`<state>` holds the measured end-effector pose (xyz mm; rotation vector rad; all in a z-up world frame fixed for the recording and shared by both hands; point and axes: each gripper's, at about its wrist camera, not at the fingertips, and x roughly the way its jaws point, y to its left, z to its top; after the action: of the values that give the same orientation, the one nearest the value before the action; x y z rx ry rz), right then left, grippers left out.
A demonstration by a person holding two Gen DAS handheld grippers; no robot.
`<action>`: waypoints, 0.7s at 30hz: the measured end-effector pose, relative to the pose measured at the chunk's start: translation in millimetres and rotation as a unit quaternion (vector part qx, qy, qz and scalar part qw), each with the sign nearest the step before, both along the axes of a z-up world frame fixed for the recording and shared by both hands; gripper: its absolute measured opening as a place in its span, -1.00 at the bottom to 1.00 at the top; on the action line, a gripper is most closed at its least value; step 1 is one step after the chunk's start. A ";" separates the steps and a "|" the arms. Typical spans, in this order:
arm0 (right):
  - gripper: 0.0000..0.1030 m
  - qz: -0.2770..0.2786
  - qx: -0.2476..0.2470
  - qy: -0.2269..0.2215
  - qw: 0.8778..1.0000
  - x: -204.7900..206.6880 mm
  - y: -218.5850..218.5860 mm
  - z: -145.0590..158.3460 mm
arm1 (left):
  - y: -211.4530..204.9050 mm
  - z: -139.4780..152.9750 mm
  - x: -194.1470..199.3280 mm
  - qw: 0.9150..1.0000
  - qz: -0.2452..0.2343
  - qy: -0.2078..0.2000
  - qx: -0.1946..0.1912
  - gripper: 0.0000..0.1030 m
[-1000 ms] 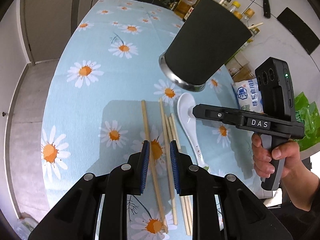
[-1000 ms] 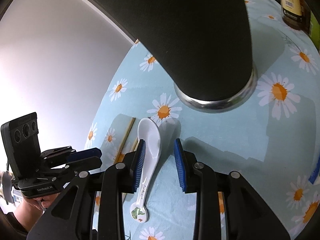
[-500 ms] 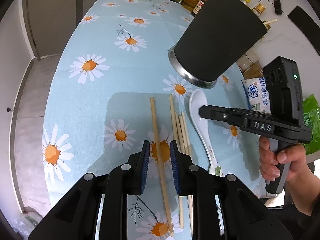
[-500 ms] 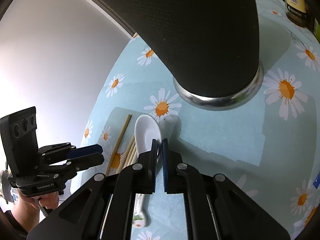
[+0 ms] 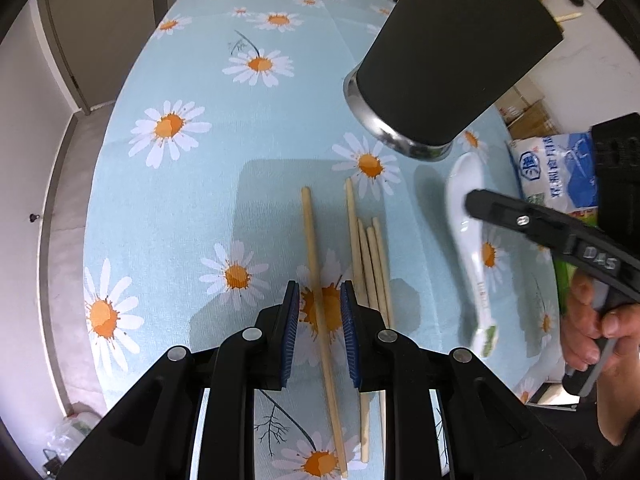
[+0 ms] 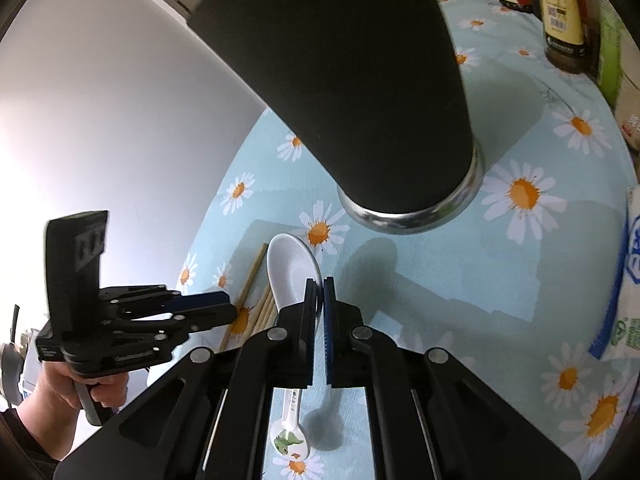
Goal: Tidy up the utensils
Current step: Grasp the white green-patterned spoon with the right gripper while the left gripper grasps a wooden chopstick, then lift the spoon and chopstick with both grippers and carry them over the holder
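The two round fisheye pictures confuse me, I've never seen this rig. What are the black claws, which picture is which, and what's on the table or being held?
There is no robot: a person holds a handheld two-finger gripper in each hand, each with a camera looking along its fingers. In the left-hand view, the left gripper is open, its blue pads either side of one wooden chopstick lying on the daisy tablecloth. Three more chopsticks lie just beside it. In the right-hand view, the right gripper is shut on the white spoon, gripping it near the bowl. Each view also shows the other gripper from the side. The tall black holder with a metal base stands behind the spoon.
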<state>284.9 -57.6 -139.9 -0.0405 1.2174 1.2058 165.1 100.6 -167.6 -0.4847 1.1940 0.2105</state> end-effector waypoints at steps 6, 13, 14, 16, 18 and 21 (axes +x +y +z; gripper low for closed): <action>-0.92 -0.007 0.024 -0.007 1.000 -1.1 -9.2 15.8 | -7.5 -1.6 16.1 0.999 -0.009 0.041 0.026 -0.61; -0.92 -0.010 0.050 -0.021 0.998 -2.2 -30.1 34.4 | -16.5 -4.6 35.1 0.994 -0.014 0.089 0.060 -0.73; -0.92 -0.011 0.052 -0.022 0.998 -2.0 -33.0 36.2 | -16.4 -5.1 35.9 0.994 -0.013 0.092 0.065 -0.81; -0.92 -0.013 0.057 -0.017 0.998 -1.5 -37.4 37.9 | -16.3 -6.4 36.2 0.993 -0.007 0.094 0.069 -0.91; -0.92 -0.016 0.059 -0.015 0.998 -0.3 -40.7 38.2 | -13.8 -7.2 35.5 0.994 0.003 0.092 0.061 -0.92; -0.92 -0.020 0.058 -0.011 0.998 0.7 -47.6 39.0 | -13.3 -7.9 33.6 0.994 0.011 0.091 0.058 -0.93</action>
<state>285.7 -105.2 -100.9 0.0568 1.1223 1.2369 198.7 87.3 -175.4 -0.3827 1.3460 0.3460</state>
